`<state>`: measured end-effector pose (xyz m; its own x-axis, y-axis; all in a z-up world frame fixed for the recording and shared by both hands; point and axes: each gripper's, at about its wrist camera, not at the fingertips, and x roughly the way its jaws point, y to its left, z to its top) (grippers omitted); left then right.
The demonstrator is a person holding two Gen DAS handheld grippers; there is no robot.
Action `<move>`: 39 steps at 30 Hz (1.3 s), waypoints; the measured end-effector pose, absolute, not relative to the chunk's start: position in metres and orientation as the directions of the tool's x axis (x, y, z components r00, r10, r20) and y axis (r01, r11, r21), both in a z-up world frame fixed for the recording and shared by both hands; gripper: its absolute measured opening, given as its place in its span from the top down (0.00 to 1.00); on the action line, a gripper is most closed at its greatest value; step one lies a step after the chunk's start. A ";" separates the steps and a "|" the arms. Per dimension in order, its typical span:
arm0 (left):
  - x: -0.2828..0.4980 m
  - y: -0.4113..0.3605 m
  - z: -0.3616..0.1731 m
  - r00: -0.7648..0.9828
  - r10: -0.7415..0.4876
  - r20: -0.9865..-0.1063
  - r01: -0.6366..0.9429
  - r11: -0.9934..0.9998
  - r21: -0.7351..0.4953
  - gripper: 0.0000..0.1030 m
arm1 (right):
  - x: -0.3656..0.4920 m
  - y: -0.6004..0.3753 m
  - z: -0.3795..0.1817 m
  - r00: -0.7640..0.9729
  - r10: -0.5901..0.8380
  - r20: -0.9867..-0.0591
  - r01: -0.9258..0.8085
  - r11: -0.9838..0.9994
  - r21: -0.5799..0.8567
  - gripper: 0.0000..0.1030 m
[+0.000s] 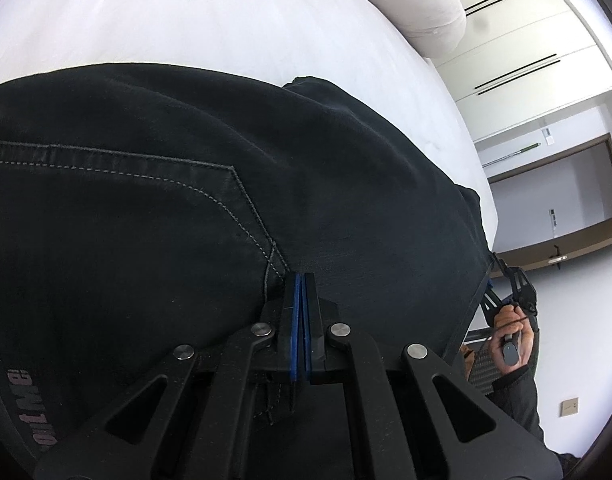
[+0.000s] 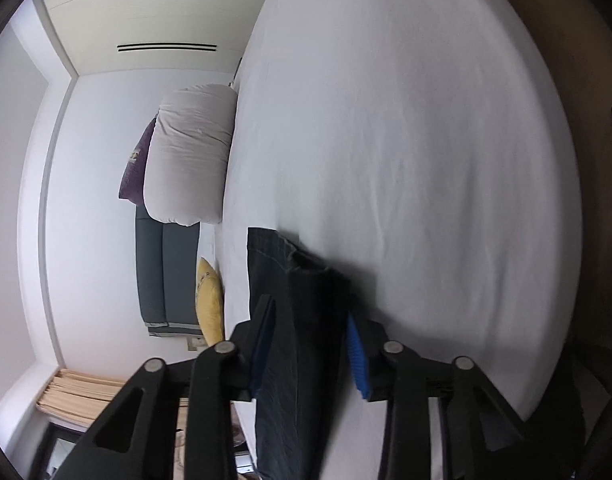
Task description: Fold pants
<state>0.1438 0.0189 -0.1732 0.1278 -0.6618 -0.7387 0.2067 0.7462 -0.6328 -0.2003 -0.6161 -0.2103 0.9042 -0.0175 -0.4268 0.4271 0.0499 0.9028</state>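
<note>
Black denim pants (image 1: 165, 208) lie spread on the white bed (image 1: 185, 20), with a stitched pocket seam and a rivet showing. My left gripper (image 1: 303, 280) is shut on a fold of the pants at the pocket corner. In the right wrist view a leg end of the pants (image 2: 293, 320) lies between the blue pads of my right gripper (image 2: 310, 316), whose jaws stand apart around it, open. The right gripper and the hand that holds it also show in the left wrist view (image 1: 510, 320) at the pants' far right edge.
A grey-white rolled duvet (image 2: 189, 156) lies at the head of the bed, with a purple cushion (image 2: 135, 168) behind it and a yellow cushion (image 2: 209, 304) nearby. White wardrobes (image 1: 538, 40) and a door (image 1: 566, 184) stand beyond the bed edge.
</note>
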 end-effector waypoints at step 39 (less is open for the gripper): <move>0.136 0.038 -0.170 0.213 -0.785 -0.582 0.096 0.610 -0.787 0.27 | 0.011 -0.259 -0.154 0.578 -0.072 -0.813 0.040 0.997 -0.060 0.88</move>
<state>0.1359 0.0382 -0.1705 0.2130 -0.7845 -0.5823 0.0963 0.6100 -0.7865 0.0112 -0.2585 -0.1539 0.5779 -0.0722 -0.8129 0.0400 0.9974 -0.0602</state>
